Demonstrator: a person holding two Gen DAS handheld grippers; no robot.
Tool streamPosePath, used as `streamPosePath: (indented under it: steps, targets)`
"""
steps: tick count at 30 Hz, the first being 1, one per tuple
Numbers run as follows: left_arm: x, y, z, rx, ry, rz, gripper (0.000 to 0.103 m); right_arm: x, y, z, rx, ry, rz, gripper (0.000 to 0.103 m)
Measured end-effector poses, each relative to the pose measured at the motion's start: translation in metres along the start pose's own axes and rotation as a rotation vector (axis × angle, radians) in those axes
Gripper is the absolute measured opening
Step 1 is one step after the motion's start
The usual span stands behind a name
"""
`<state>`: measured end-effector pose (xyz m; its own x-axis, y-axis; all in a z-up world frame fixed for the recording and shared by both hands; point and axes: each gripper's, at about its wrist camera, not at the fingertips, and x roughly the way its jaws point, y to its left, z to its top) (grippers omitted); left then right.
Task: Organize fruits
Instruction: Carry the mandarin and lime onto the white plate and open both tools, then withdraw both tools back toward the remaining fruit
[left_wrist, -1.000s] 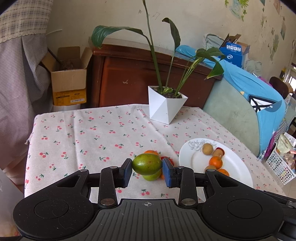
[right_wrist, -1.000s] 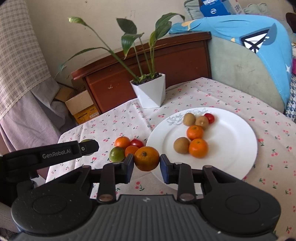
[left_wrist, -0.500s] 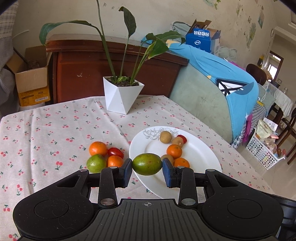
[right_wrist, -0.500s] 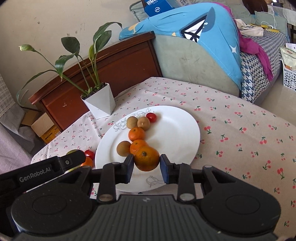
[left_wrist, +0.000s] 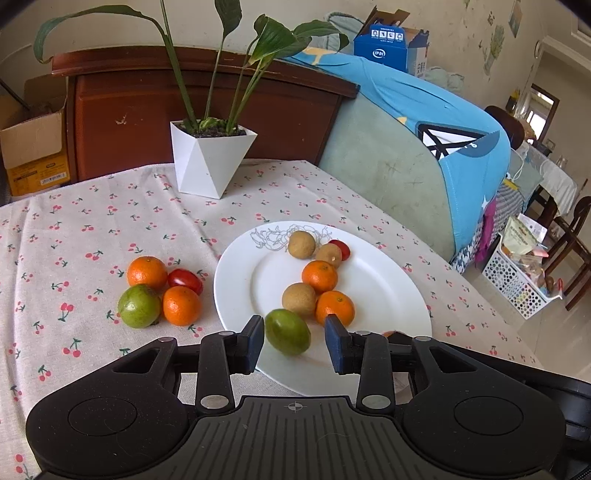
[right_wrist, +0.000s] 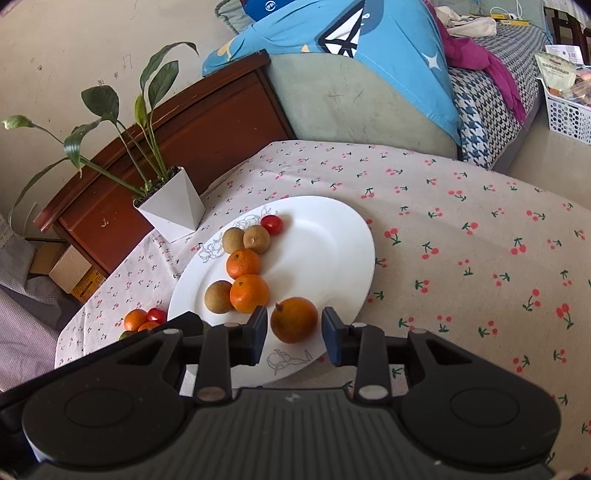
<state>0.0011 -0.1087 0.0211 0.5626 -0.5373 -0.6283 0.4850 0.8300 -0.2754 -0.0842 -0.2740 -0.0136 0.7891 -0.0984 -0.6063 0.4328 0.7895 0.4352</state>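
Cherry-print tablecloth (left_wrist: 92, 221) — white plate (left_wrist: 388, 295), planter (left_wrist: 210, 162), four loose fruits (left_wrist: 159, 291).

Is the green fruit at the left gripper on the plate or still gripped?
On the plate. The green fruit rests there, gaps showing to both pads as the left gripper opens.

White plate (left_wrist: 388, 295), green fruit (left_wrist: 288, 332), orange tangerine (right_wrist: 294, 319), cherry-print tablecloth (left_wrist: 110, 221), white planter (left_wrist: 210, 162)
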Motion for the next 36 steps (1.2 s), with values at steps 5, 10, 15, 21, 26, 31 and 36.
streamPosePath:
  steps: [5, 10, 15, 21, 26, 31, 36]
  targets:
    - [-0.006, 0.002, 0.005, -0.017, -0.032, 0.016, 0.047, -0.003, -0.001, 0.002, 0.015, -0.022, 0.002, 0.034]
    - [-0.011, 0.012, 0.009, -0.050, -0.040, 0.062, 0.057, -0.001, 0.002, 0.000, 0.008, -0.015, 0.010, 0.035]
    - [-0.017, 0.030, 0.012, -0.096, -0.055, 0.120, 0.059, 0.002, 0.008, -0.003, -0.016, -0.005, 0.034, 0.035]
    - [-0.023, 0.049, 0.013, -0.140, -0.061, 0.171, 0.059, 0.002, 0.020, -0.008, -0.069, 0.002, 0.079, 0.036]
    - [-0.028, 0.063, 0.011, -0.159, -0.057, 0.214, 0.059, 0.002, 0.034, -0.014, -0.144, -0.004, 0.108, 0.036]
    - [-0.033, 0.075, 0.011, -0.174, -0.059, 0.252, 0.059, 0.001, 0.049, -0.020, -0.223, -0.007, 0.143, 0.036]
    - [-0.038, 0.086, 0.010, -0.190, -0.062, 0.304, 0.059, 0.001, 0.064, -0.027, -0.299, -0.011, 0.180, 0.036]
